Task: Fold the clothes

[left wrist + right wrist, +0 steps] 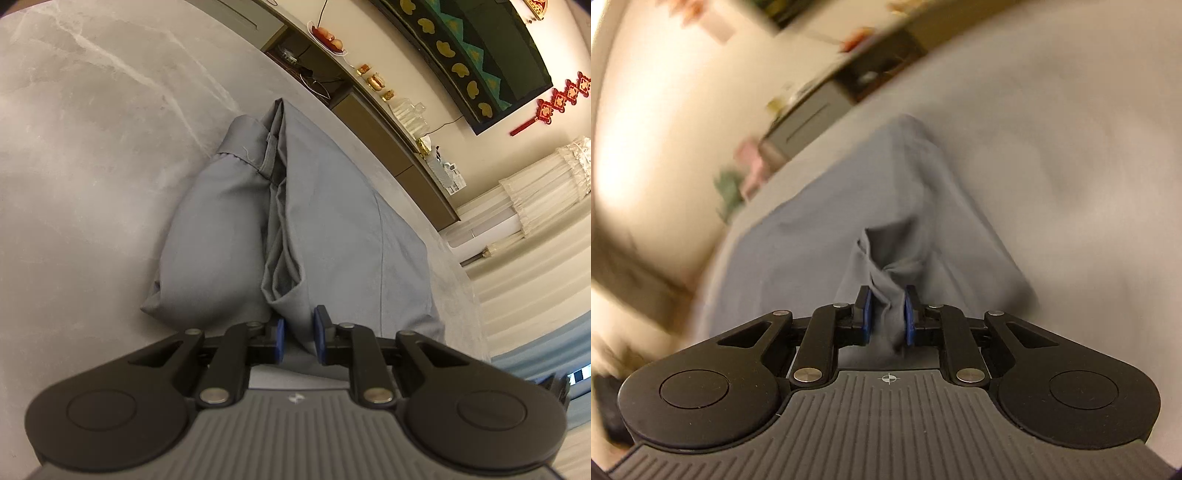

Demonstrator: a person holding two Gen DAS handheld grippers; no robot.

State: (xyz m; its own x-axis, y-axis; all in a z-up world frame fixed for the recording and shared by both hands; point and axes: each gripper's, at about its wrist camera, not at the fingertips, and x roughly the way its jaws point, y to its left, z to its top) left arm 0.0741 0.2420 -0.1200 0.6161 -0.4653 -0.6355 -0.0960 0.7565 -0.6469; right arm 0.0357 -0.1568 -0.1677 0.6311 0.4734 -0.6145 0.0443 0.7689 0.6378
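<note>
A grey-blue garment [332, 229] lies bunched in long folds on the grey marbled table [92, 129], stretching away from me in the left wrist view. My left gripper [299, 332] is at its near corner, and the blue pads [280, 339] are shut on the cloth edge between them. In the blurred right wrist view the same garment [820, 221] spreads ahead. My right gripper [888, 314] is shut on a gathered pinch of its fabric, which puckers just beyond the pads [866, 314].
The table's curved edge [424, 192] runs close along the garment's right side. Beyond it a long sideboard [388, 122] against the wall carries a fruit plate [328, 37] and glassware. Pale curtains [535, 192] hang further right. Bare tabletop [1071, 166] lies right of the garment.
</note>
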